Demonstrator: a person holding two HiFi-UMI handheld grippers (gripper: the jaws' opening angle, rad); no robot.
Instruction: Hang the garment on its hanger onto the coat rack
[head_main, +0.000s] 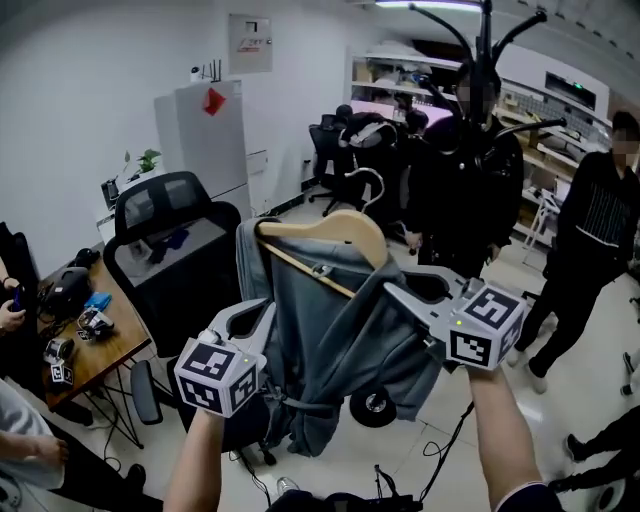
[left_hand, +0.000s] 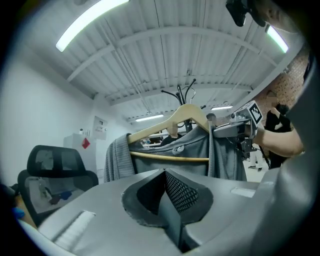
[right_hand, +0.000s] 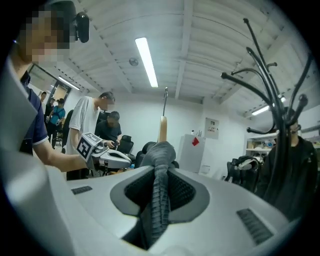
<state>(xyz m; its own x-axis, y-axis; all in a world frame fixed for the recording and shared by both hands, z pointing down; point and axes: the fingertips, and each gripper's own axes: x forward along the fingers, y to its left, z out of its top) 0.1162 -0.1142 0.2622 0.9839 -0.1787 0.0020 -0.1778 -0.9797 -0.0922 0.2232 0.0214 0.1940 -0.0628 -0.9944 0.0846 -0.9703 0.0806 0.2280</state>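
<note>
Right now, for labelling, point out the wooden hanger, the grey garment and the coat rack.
wooden hanger (head_main: 335, 228), head view, curved wooden top.
grey garment (head_main: 330, 335), head view, hanging front fabric.
coat rack (head_main: 487, 25), head view, upper pole.

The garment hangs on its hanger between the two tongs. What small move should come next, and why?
Probably lift the right tongs up and forward toward the coat rack. They are clamped on the grey garment at the shoulder of the wooden hanger, and its hook appears to sit below and short of the rack's arms.
</note>
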